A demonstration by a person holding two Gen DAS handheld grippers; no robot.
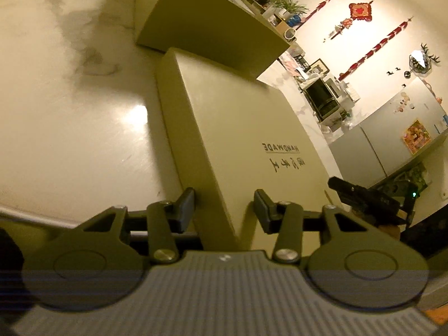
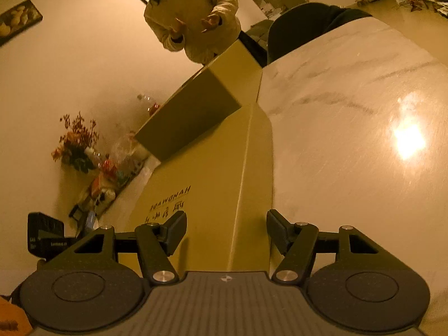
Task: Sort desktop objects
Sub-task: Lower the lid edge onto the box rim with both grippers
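Beige box [image 1: 224,128] fills mid-frame on the marble table [image 1: 70,128]; left gripper [image 1: 224,210] and right gripper [image 2: 226,232] straddle its near corners, jaws apart, unclamped.

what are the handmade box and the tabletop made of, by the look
Handmade box: probably cardboard with a matte finish, judging by its flat panels, crisp folded edges and printed lettering. Tabletop: looks like polished marble or an imitation, given its grey veining and bright lamp glare.

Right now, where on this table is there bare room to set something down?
The marble tabletop lies bare left of the HANDMADE box in the left wrist view, and right of it in the right wrist view. It is crowded along the middle, where the second box sits just behind the first.
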